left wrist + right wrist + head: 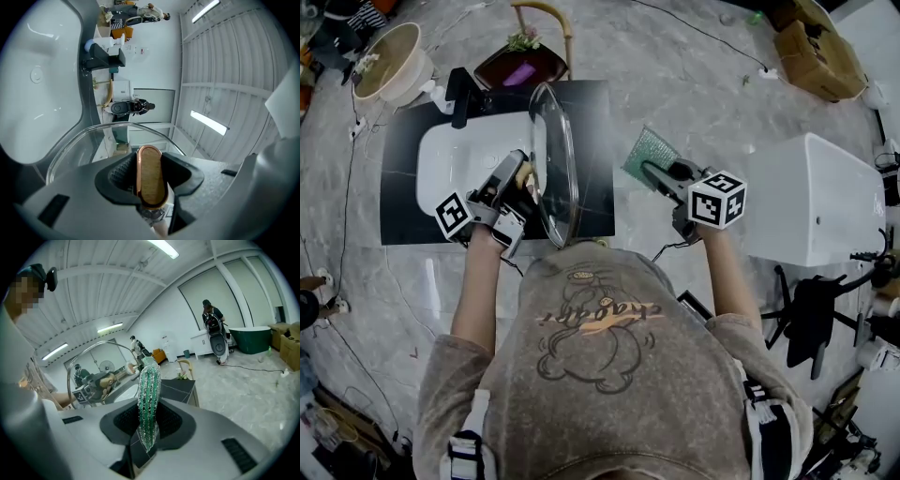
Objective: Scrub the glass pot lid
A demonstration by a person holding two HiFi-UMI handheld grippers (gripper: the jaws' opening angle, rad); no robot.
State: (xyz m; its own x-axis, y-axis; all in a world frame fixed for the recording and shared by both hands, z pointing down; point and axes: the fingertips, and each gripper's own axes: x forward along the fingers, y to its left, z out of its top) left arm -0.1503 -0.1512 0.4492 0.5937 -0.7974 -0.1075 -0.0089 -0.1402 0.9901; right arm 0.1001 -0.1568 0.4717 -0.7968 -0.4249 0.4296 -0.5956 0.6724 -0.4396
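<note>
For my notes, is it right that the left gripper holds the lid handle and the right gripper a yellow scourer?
Not quite: the scourer in the right gripper is green, not yellow, as the right gripper view shows; the left gripper does hold the lid handle.

Heads up: from your head view the left gripper point(525, 180) covers the glass lid's point(555, 141) handle, and the lid's near rim disappears behind your shoulders. In the left gripper view the handle point(150, 176) has its base buried between the jaws. The lid's rim runs off behind the gripper body, and the white sink point(33, 79) gets chopped by the left edge. In the right gripper view the green sponge point(149, 394) shows edge-on only, with its lower end sunk between the right gripper's point(149, 420) jaws. The pink thing point(521, 73) far off is too small to tell.
</note>
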